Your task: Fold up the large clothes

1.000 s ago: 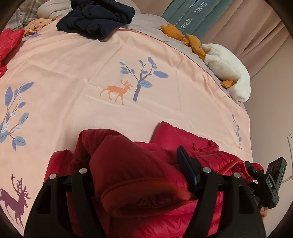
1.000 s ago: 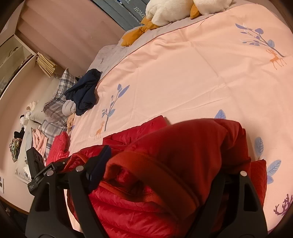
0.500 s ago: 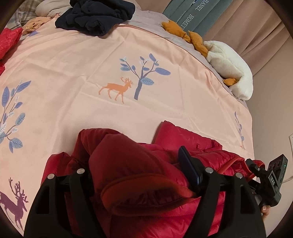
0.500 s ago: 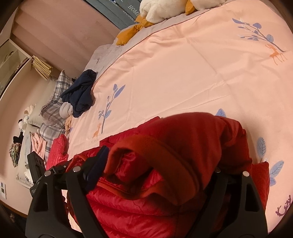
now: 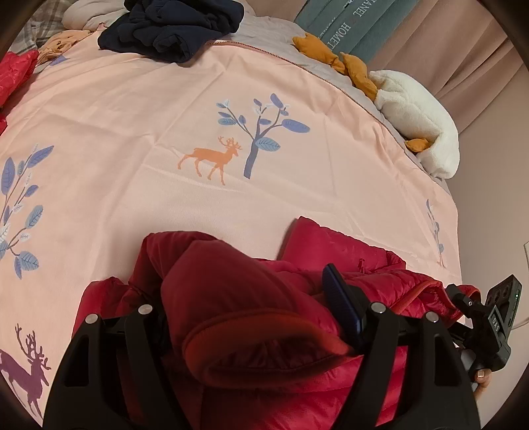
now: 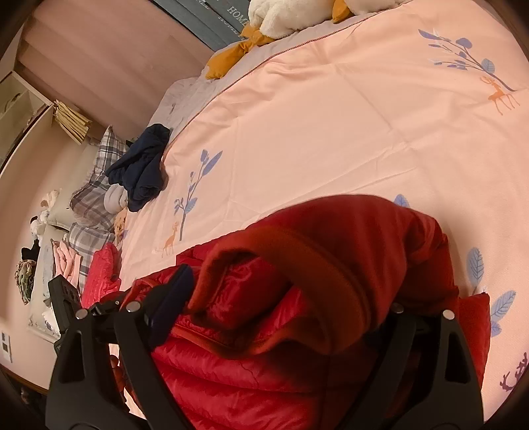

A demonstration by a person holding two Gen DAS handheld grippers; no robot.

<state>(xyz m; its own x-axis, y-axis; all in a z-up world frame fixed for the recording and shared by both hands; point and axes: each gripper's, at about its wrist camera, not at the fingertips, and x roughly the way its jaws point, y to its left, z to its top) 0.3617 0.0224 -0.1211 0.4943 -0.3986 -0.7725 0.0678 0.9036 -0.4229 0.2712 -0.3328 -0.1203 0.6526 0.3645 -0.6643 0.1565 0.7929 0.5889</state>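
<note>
Looking along my left tongs [image 5: 251, 317], I saw their jaws standing wide with a rolled red sleeve [image 5: 244, 317] of the red puffer jacket [image 5: 380, 281] bulging up between them; the blue pad [image 5: 340, 307] on the right-hand finger lay against the sleeve's side, while the other finger was buried behind fabric, so I could not tell whether it pressed; my right tongs [image 6: 284, 297] were opening at that moment, with the jacket's other cuffed sleeve [image 6: 330, 264] lying between the jaws, and the dark pad [image 6: 172, 297] on the left-hand finger sat just beside the cuff, the far finger again hidden under the padding; I judged neither pair to be clamping the cloth; the jacket itself lay bunched at the near edge of the bed [image 5: 132, 132], on a pink duvet printed with deer and blue-leaved trees; in the left view the other tool [image 5: 492, 321] showed at the right edge with a fingertip [image 5: 481, 375] beneath it; farther out, a dark navy garment [image 5: 172, 29] lay crumpled near the head of the bed, beside plaid pillows [image 6: 96, 198]; a white plush toy [image 5: 420, 112] with orange parts rested along the far side; another red garment [image 6: 102, 271] lay at the bed's edge, well apart from the jacket.
</note>
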